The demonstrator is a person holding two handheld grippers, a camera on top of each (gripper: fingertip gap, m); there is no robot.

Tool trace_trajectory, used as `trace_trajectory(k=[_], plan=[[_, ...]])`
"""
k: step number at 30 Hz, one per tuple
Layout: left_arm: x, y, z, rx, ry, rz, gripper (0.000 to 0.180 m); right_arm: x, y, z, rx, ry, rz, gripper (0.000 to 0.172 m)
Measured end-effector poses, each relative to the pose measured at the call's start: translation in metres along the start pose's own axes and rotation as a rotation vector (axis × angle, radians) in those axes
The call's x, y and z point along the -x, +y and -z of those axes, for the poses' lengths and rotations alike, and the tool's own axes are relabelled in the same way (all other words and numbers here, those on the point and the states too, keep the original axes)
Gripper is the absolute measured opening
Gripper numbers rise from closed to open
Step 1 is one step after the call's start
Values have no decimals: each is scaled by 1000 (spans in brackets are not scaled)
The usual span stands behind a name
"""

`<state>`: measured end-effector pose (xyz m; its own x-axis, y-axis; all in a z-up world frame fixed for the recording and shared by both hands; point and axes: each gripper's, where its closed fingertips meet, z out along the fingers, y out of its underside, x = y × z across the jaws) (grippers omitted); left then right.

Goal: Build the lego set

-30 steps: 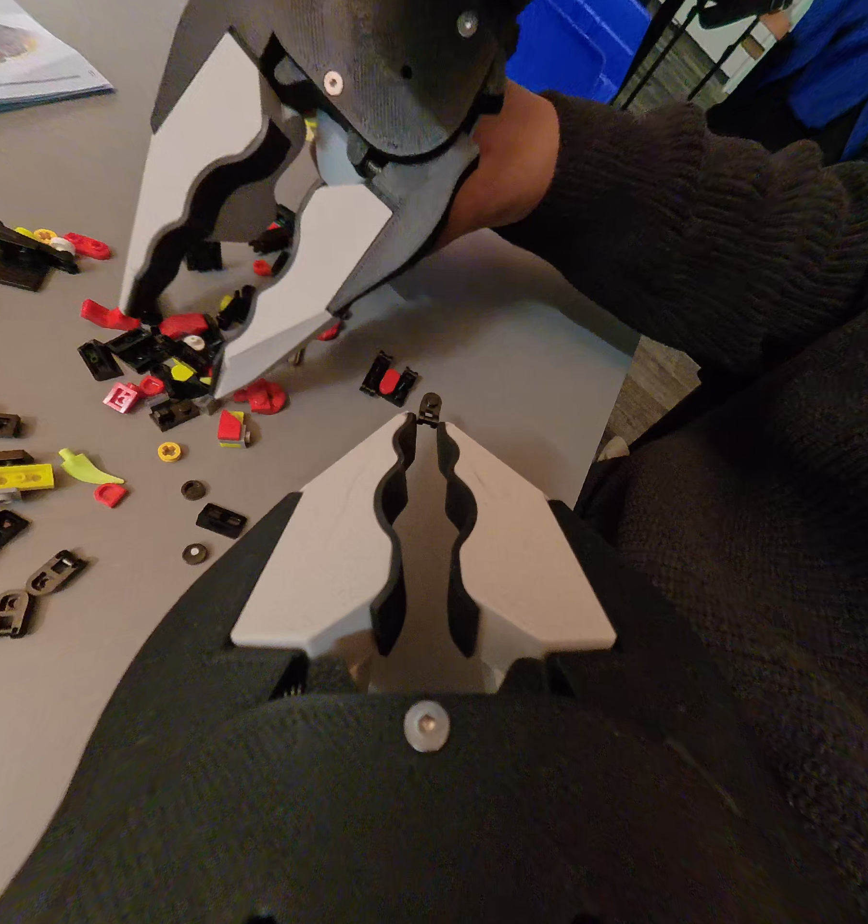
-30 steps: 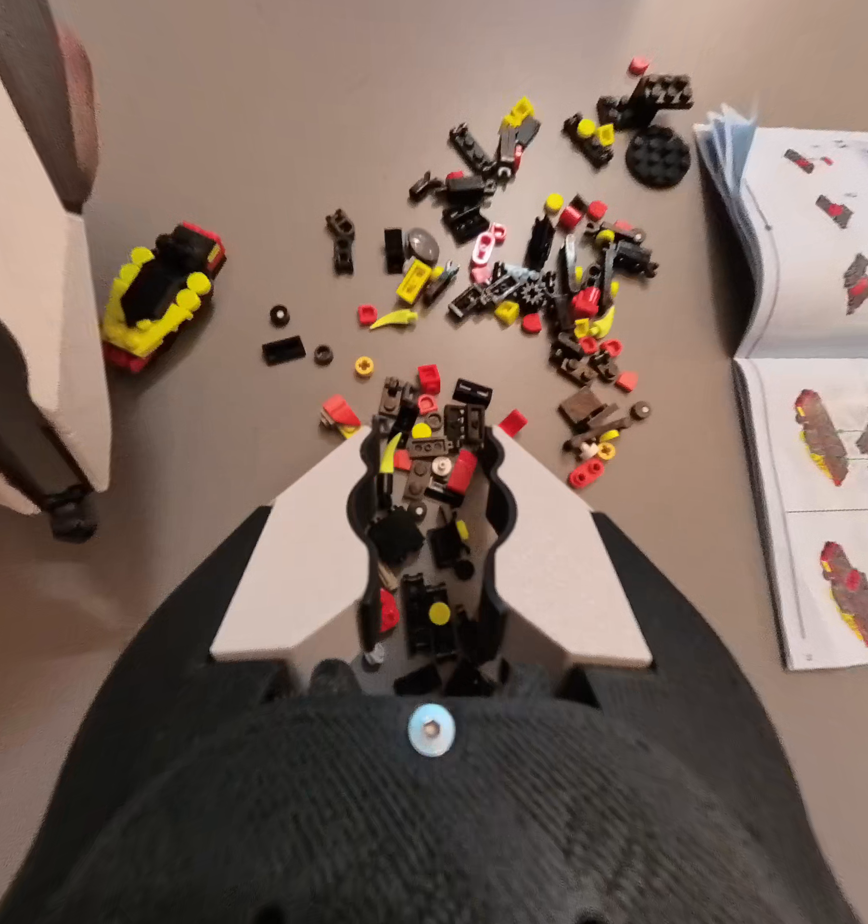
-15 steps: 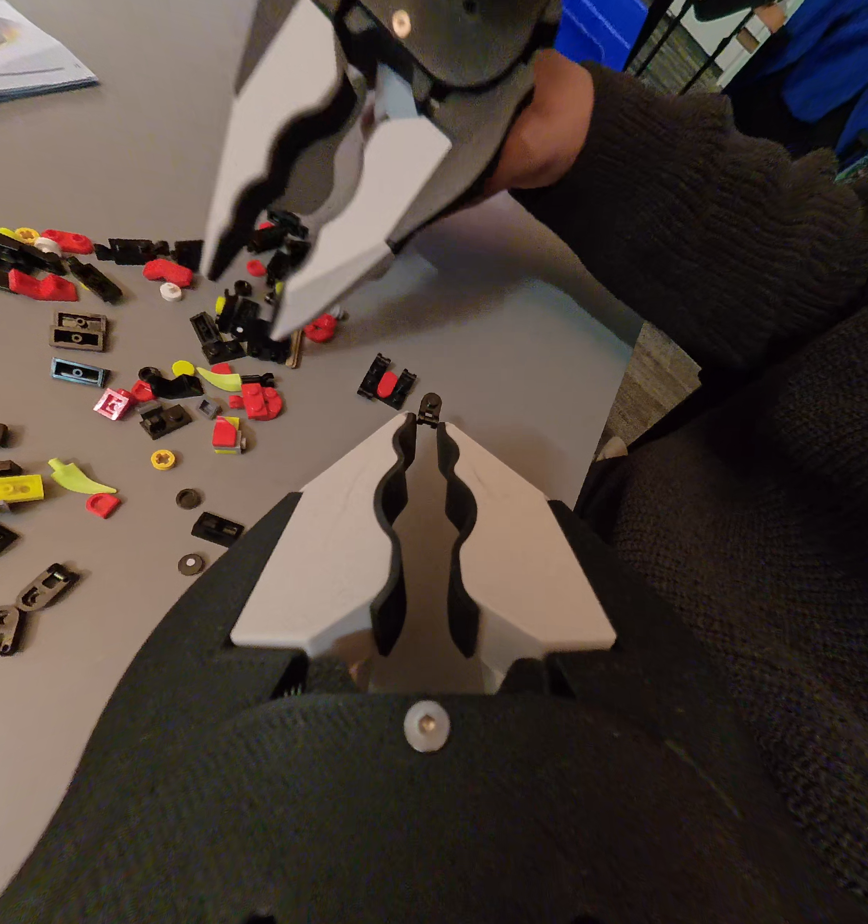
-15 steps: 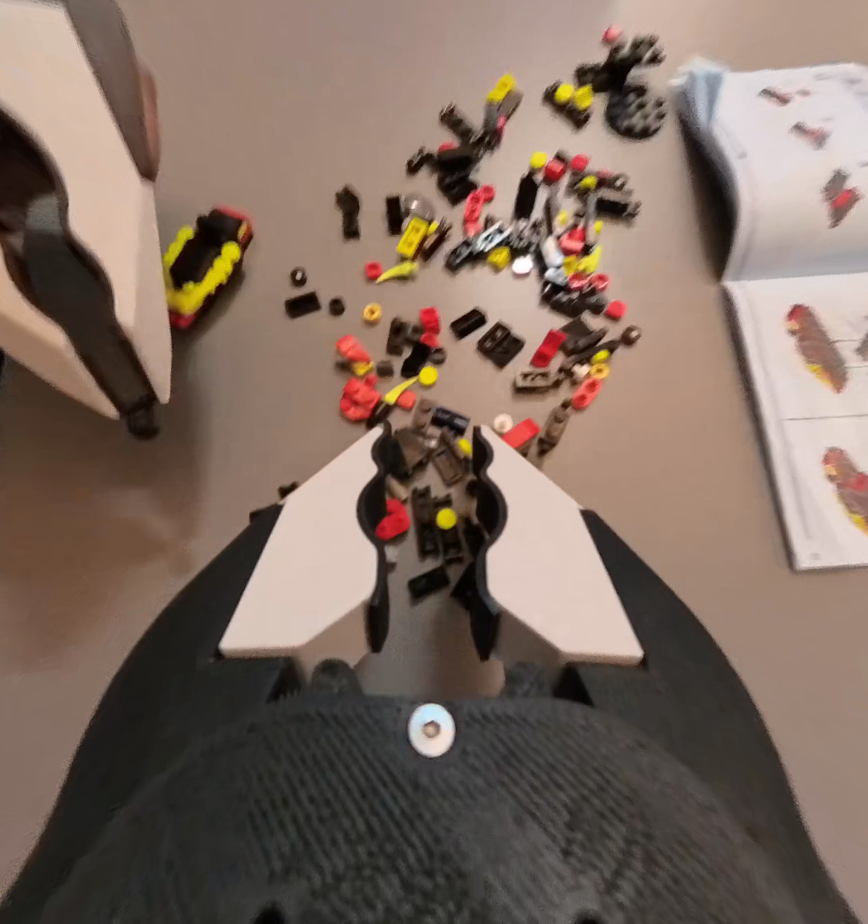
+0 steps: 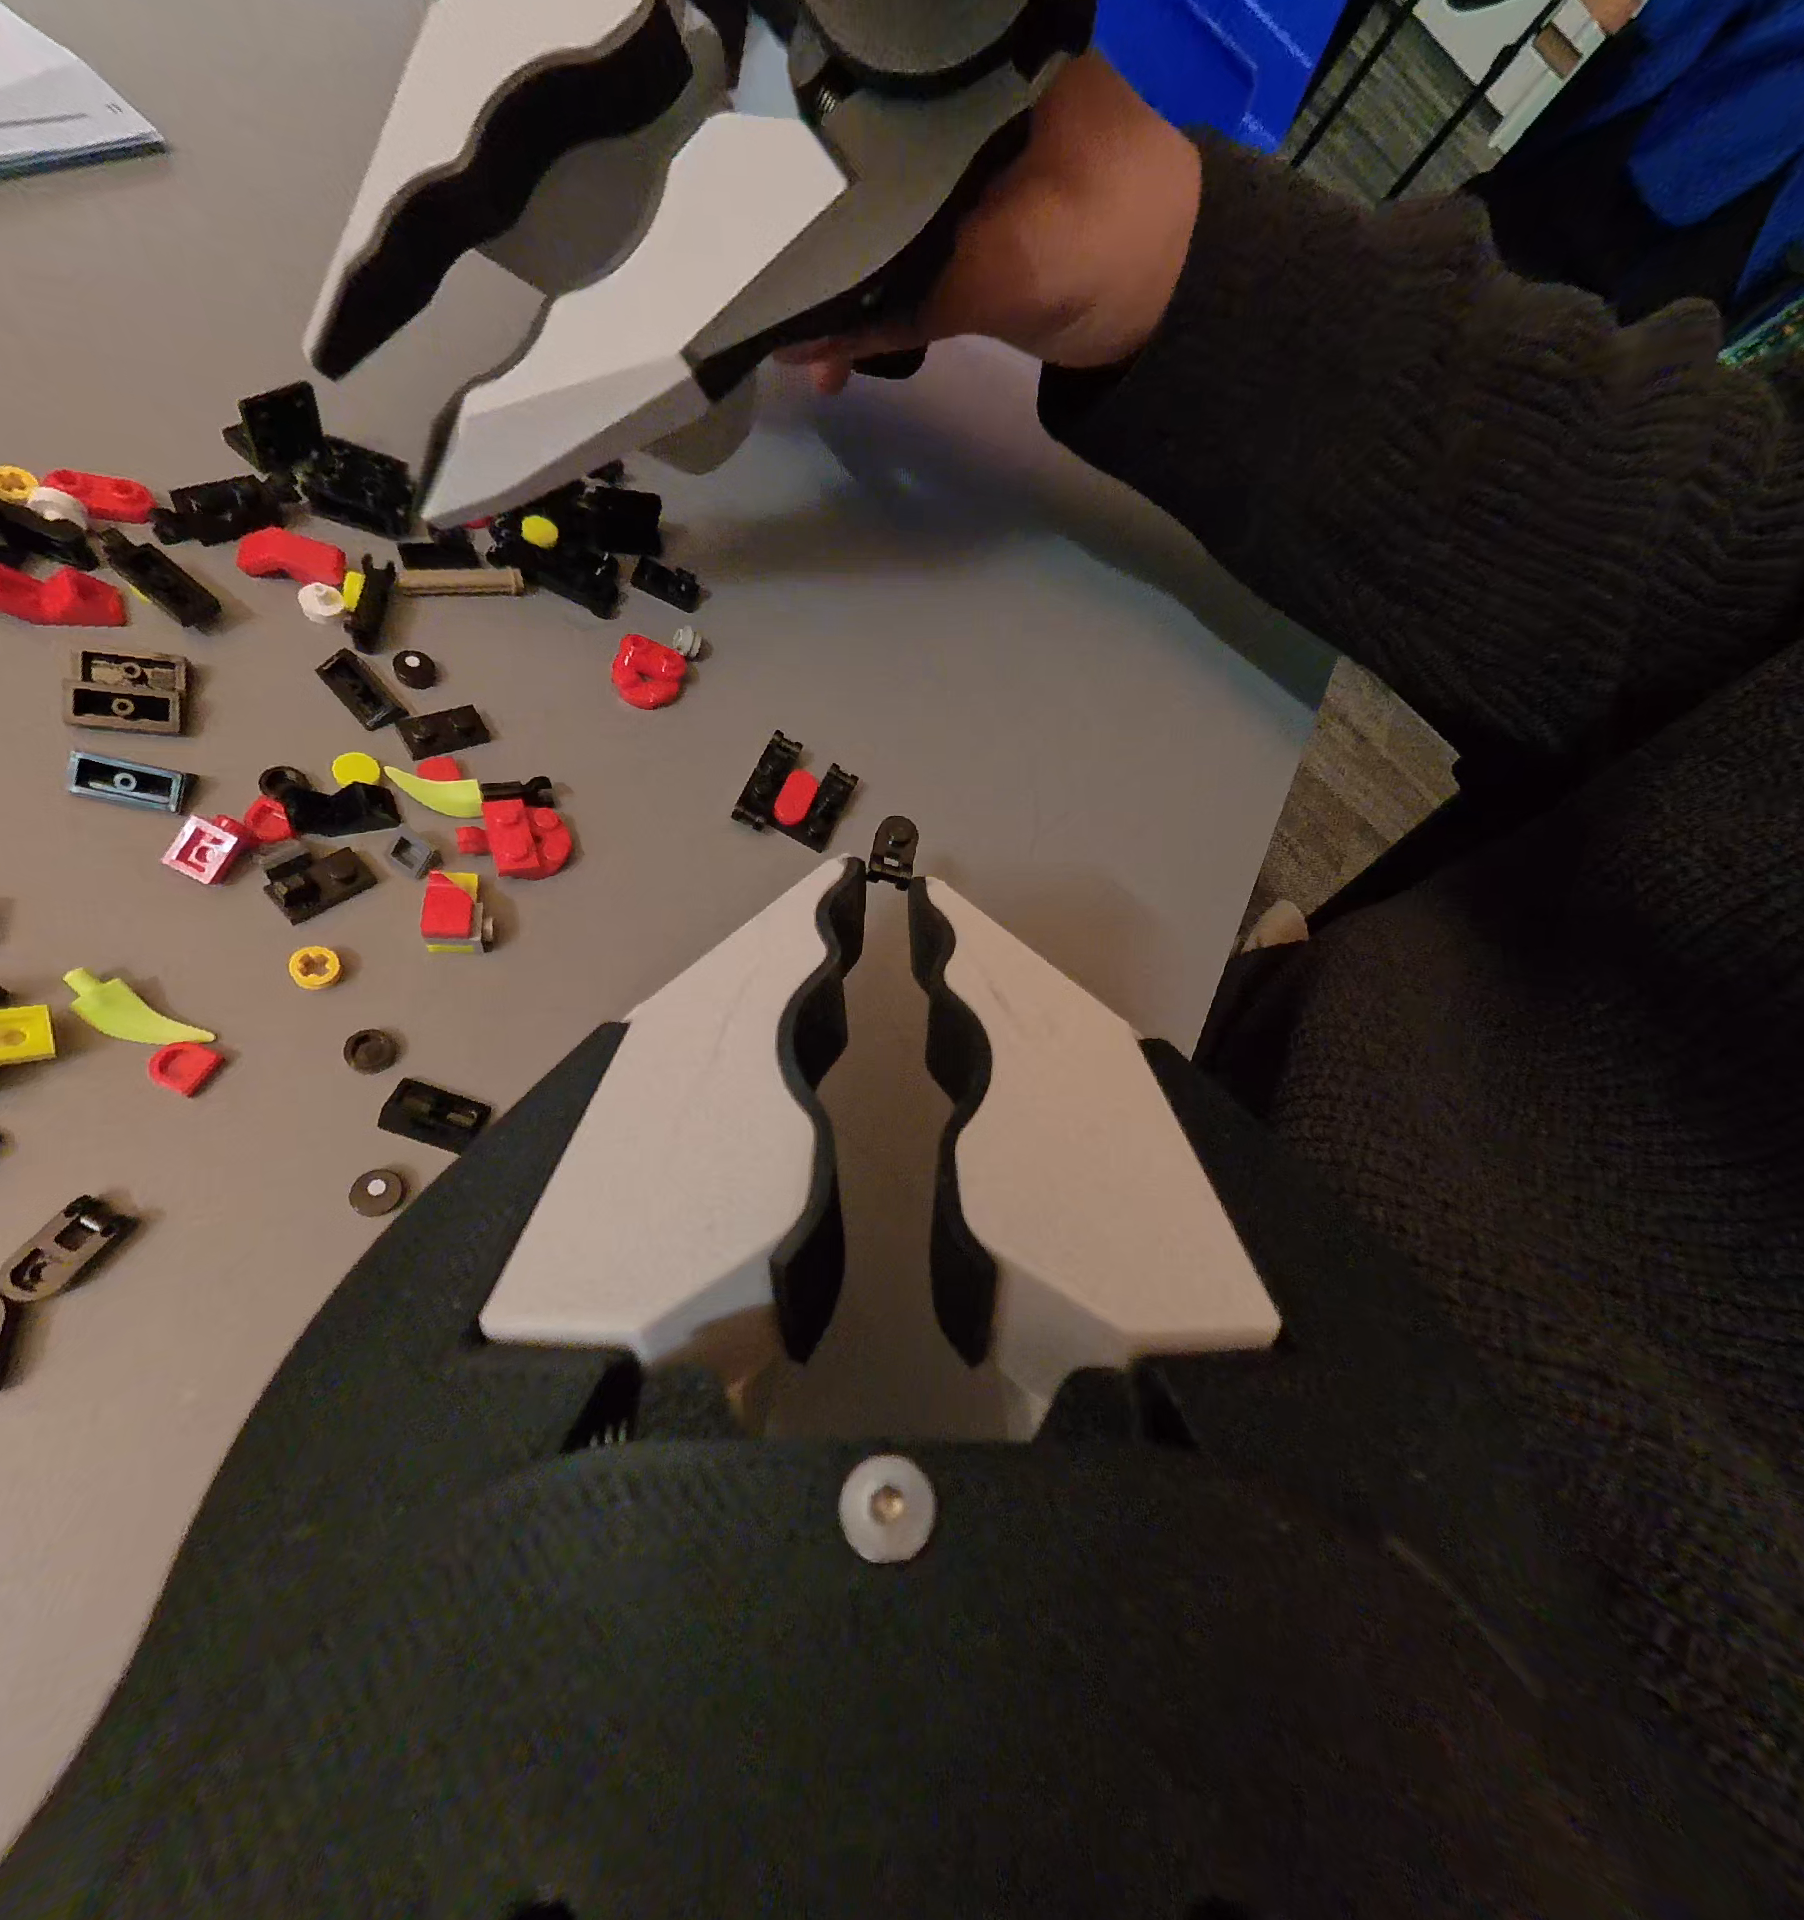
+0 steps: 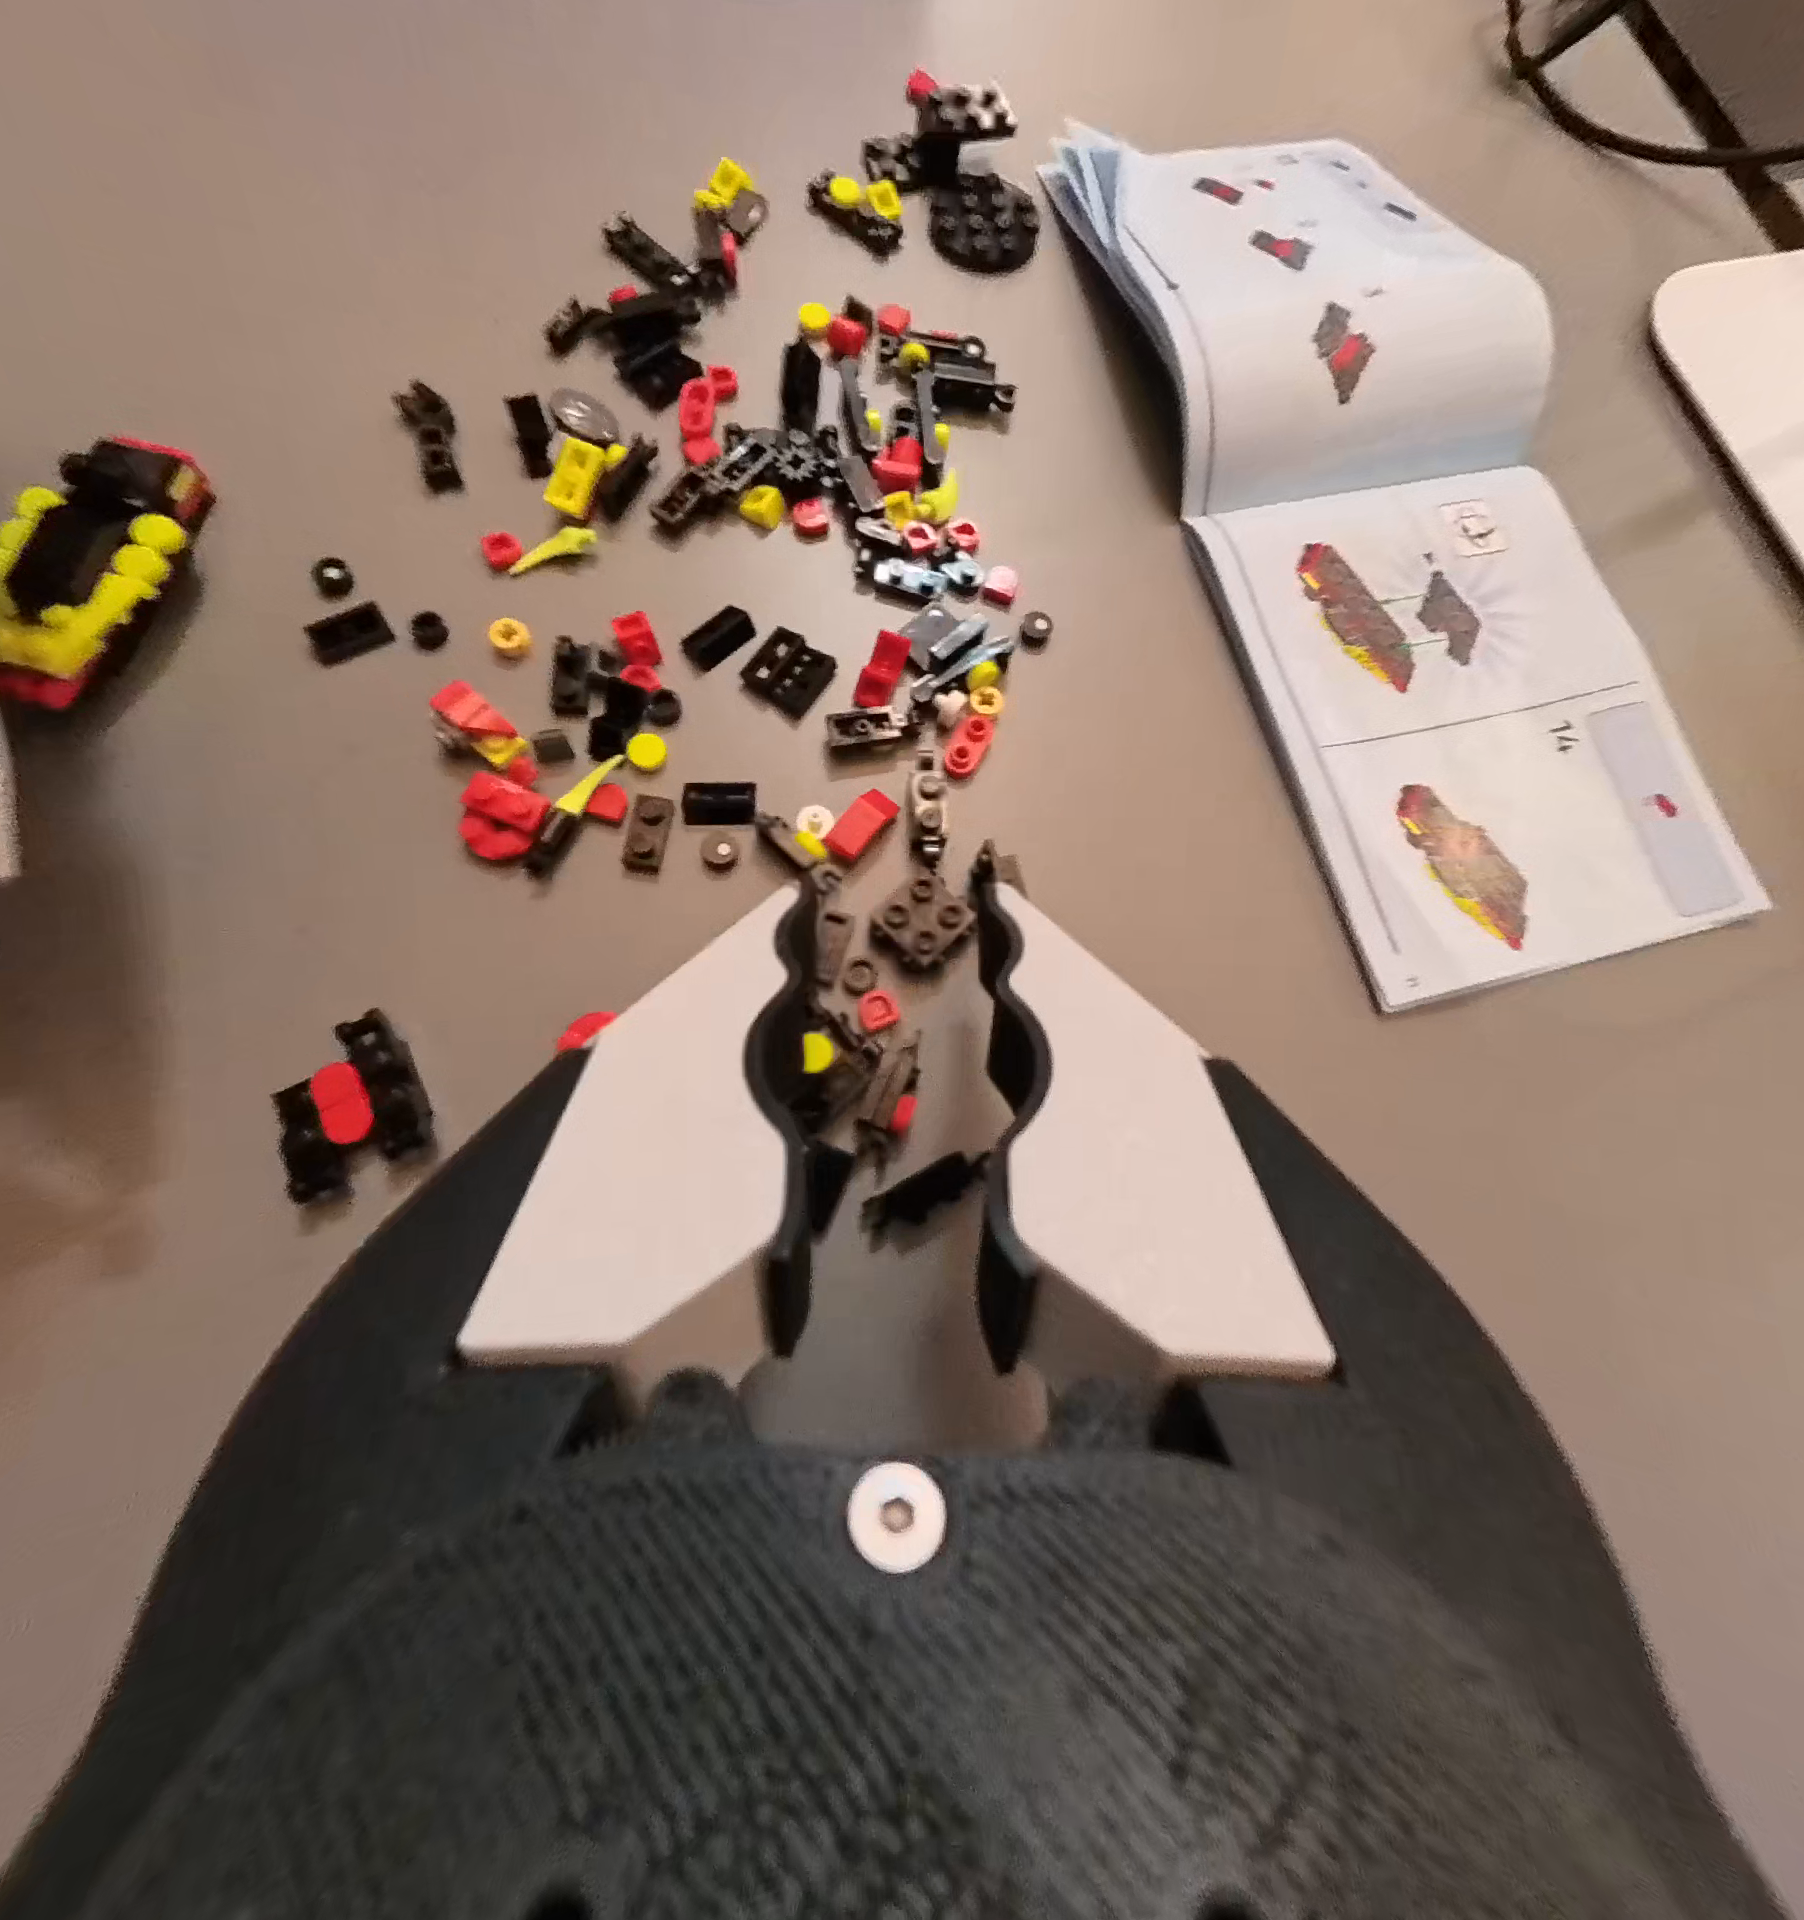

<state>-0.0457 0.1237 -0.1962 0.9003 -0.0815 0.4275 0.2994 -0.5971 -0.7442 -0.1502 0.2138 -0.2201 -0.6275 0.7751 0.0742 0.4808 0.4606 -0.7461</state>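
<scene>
My left gripper (image 5: 887, 878) is shut on a small black clip piece (image 5: 893, 847) that sticks out past its fingertips, a little above the grey table (image 5: 981, 665). My right gripper (image 6: 898, 894) is open, its fingertips low over the scattered black, red and yellow bricks (image 6: 773, 540). A black two-by-two plate (image 6: 924, 920) lies on the table between its fingers, with a gap at the left pad. In the left wrist view the right gripper (image 5: 378, 436) hovers at the near end of the pile with nothing between its pads. A small black-and-red assembly (image 5: 794, 805) lies just ahead of the left fingertips.
A part-built yellow, black and red model (image 6: 87, 571) sits at the left. An open instruction booklet (image 6: 1449, 623) lies at the right, with a white board (image 6: 1781, 416) beyond it. The table edge (image 5: 1282, 748) and a person's dark sleeve (image 5: 1449, 468) are close on the right.
My right gripper's jaws have narrowed, and it has moved across the pile, so the black plate now lies between its fingers. My left gripper has stayed put, still holding the black piece.
</scene>
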Motion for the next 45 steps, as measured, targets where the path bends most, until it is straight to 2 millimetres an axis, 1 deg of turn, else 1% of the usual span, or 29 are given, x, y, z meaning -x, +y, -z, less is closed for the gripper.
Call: trace_trajectory(k=[2,3,8,12,15,18,20,21,22,23,25,27,29,31,33,35,38,41,43,45], plan=[[0,0,0,1,-2,-2,6,10,1,2,-1,-69,-4,28],[0,1,0,3,-2,-2,6,12,4,1,10,-79,0,28],[0,1,0,3,-2,0,6,9,15,-3,69,-58,8,28],[0,1,0,4,1,3,6,10,10,0,48,-62,9,30],[1,1,-1,5,1,7,6,19,6,5,32,-117,21,31],[2,0,0,3,2,10,6,31,17,5,71,-199,35,29],[1,0,0,2,4,12,6,34,22,4,83,-217,39,31],[1,0,0,4,6,13,6,34,23,4,83,-220,38,28],[1,1,0,6,8,13,6,31,24,2,93,-209,34,30],[1,1,0,8,9,14,6,27,24,1,93,-186,35,25],[0,1,-1,9,11,13,6,21,24,-1,88,-143,36,25],[0,1,-1,8,11,14,6,17,23,-2,90,-124,28,32],[1,1,0,7,10,16,6,16,21,-1,79,-112,38,33],[1,1,0,7,9,16,6,20,14,2,48,-132,47,34],[1,1,-1,9,8,14,6,29,9,5,22,-183,46,32],[0,1,-1,11,7,12,6,36,11,5,35,-220,48,29],[0,1,-1,13,6,10,6,35,16,1,60,-206,62,27],[0,1,-1,12,5,8,6,24,20,-1,89,-141,53,27],[0,1,-1,13,5,8,6,23,16,0,67,-138,51,28],[0,2,-1,13,4,7,6,28,8,2,30,-166,39,30]])
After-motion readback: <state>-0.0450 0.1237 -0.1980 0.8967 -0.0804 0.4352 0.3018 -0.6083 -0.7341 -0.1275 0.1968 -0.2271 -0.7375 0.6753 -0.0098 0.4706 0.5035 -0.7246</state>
